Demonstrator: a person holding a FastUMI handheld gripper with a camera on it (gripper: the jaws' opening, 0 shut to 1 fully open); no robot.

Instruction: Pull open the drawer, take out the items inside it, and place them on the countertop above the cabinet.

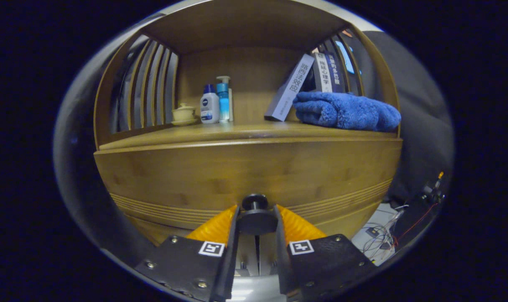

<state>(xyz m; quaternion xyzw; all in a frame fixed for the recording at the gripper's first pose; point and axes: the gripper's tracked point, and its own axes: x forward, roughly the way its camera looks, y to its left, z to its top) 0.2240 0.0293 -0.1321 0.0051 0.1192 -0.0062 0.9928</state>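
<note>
Gripping the round knob (255,214) low in the frame's centre, your gripper (256,218) has both fingers closed against its sides. That knob sits on the wooden drawer front (245,176) under the countertop (237,132). Judged rigid and smooth; pull straight, or it may slip.

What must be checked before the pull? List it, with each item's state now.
1. Tongs around the drawer knob: ok.
2. Both fingers pressing the knob: cannot tell.
3. Drawer front shut, not yet pulled: ok.
4. Countertop has bare space between the bottles and the blue towel: ok.
5. Items inside the drawer: cannot tell.
</note>
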